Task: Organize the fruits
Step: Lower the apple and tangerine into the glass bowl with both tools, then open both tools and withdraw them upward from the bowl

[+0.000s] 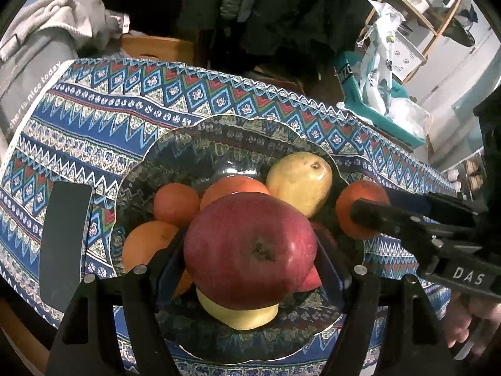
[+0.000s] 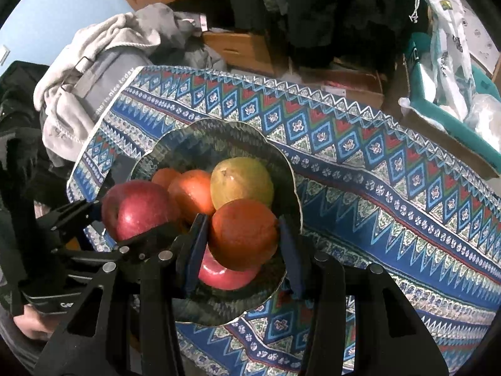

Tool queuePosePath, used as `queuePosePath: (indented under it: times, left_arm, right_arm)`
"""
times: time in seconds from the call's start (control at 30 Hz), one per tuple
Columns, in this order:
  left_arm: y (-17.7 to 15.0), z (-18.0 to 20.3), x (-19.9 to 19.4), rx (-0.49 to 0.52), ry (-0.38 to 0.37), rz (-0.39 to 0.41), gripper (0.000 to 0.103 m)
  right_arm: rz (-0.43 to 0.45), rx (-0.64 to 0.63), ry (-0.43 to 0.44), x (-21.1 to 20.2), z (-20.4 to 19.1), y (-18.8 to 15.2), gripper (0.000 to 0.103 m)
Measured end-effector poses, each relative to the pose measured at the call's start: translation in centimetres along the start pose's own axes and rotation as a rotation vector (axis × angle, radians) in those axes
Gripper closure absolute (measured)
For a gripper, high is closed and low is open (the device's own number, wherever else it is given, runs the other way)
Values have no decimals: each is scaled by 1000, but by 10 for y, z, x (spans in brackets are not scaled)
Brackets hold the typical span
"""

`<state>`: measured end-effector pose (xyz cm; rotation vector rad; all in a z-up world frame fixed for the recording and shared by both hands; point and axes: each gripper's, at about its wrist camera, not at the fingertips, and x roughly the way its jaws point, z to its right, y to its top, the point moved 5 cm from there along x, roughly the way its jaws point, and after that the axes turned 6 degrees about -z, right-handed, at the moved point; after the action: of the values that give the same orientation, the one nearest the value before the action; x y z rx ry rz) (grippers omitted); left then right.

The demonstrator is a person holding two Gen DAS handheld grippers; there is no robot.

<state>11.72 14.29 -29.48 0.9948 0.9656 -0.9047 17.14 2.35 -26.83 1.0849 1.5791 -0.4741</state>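
Left gripper [image 1: 250,250] is clamped on a red apple [image 1: 250,250], held above the glass bowl [image 1: 175,144] on the patterned cloth [image 1: 94,109]. Right gripper [image 2: 242,235] grips an orange [image 2: 244,233] over the bowl's near edge. A pear [image 1: 299,181] and more oranges [image 1: 177,203] lie in the bowl.

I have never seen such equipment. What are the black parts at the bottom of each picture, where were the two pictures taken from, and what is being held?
No robot is here. A person holds one hand tool with two jaws in each hand, and each tool carries a wide-angle camera looking along its jaws.

In the left tool's picture, the left gripper has its jaws around a red apple. The right gripper enters from the side.

In the right tool's picture, its jaws hold an orange.

Both fruits are above a glass bowl containing more oranges, a pear and other fruit. The bowl stands on a patterned cloth.
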Motion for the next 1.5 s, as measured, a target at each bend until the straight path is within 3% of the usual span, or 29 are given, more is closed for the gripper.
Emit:
queuePosePath:
  times: [0.33,0.73,1.17,1.5]
  left_arm:
    - [-2,5,-7,32,34,20,26]
    - [-5,15,-33,63,44,56,26]
    - [-4,31,-101,66,95,183,22]
    - [-7,59,-156,114,101,282,16]
  right_arm:
    - [-23,13,0,10,4,0,56]
    - [13,18,6,-11,5,1,56]
    - [173,-2,-59,-101,-6,0,52]
    - [309,-26,-130,-174,-12,-17,32]
